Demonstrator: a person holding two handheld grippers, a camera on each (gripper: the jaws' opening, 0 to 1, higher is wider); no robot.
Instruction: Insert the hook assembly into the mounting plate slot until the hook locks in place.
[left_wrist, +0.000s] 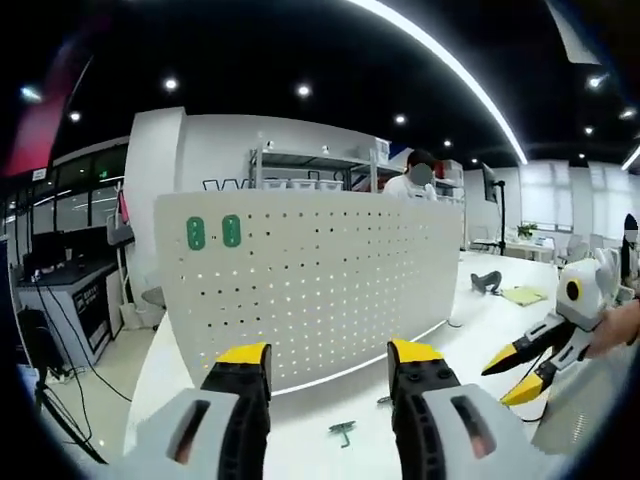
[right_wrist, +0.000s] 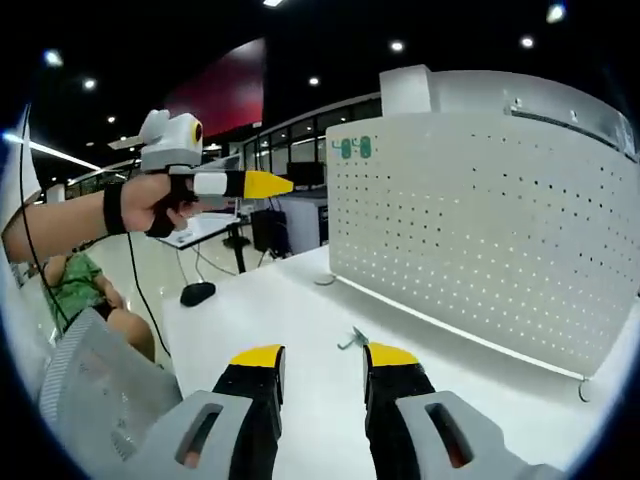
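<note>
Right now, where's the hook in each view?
Left gripper view: hook lies on the white table, low centre, between the left gripper's jaws.
Right gripper view: hook on the table, centre, just beyond the right gripper.
Shared landmark: white pegboard, upright behind it.

Left gripper (left_wrist: 328, 362) agape; right gripper (right_wrist: 320, 362) likewise (empty).

On your white table (left_wrist: 480, 300) you have a dark mouse-like item (left_wrist: 486, 281) beside a yellow-green sheet (left_wrist: 523, 295). Behind the board stand a metal shelving rack (left_wrist: 315, 165) holding bins and a person (left_wrist: 415, 178); ceiling spotlights (left_wrist: 303, 90) glow overhead.
</note>
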